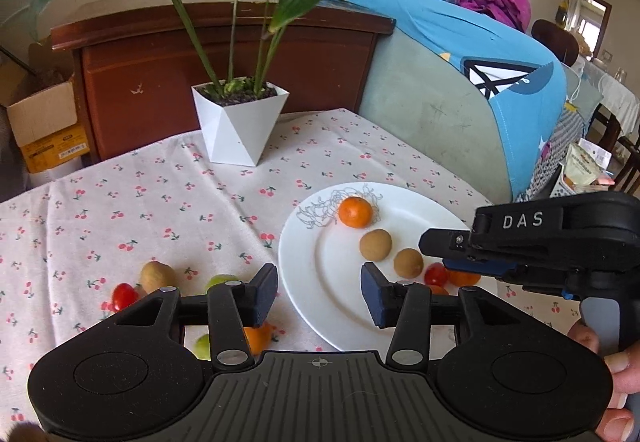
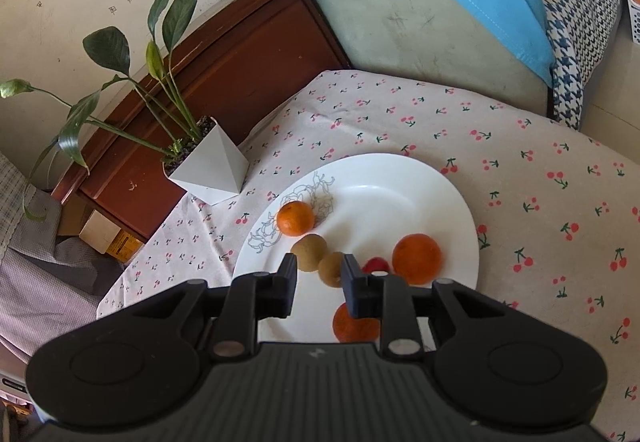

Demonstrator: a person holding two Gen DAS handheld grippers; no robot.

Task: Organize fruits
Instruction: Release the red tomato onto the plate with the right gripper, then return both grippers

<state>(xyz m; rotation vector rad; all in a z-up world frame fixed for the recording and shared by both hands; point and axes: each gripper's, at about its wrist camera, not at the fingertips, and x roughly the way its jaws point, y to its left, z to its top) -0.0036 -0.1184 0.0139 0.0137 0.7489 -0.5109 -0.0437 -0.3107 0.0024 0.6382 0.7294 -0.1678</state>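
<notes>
A white plate (image 1: 320,242) (image 2: 400,177) lies on the cherry-print tablecloth. It carries a tangerine (image 1: 355,211) (image 2: 295,217), two brown fruits (image 1: 375,245) (image 2: 309,246), a cherry tomato (image 1: 435,274) (image 2: 376,265) and two oranges (image 2: 417,258). Left of the plate on the cloth lie a brown fruit (image 1: 157,276), a tomato (image 1: 124,296), green fruits (image 1: 222,282) and an orange (image 1: 256,338). My left gripper (image 1: 320,294) hangs open over the plate's near-left rim, holding nothing. My right gripper (image 2: 322,290) (image 1: 430,242) hovers over the plate's fruits, jaws a little apart and empty.
A white faceted pot (image 1: 240,121) (image 2: 208,169) with a leafy plant stands at the table's far side. Behind it is a brown wooden cabinet (image 1: 220,53). A sofa draped in blue cloth (image 1: 440,101) borders the table's right. A hand (image 1: 616,382) grips the right tool.
</notes>
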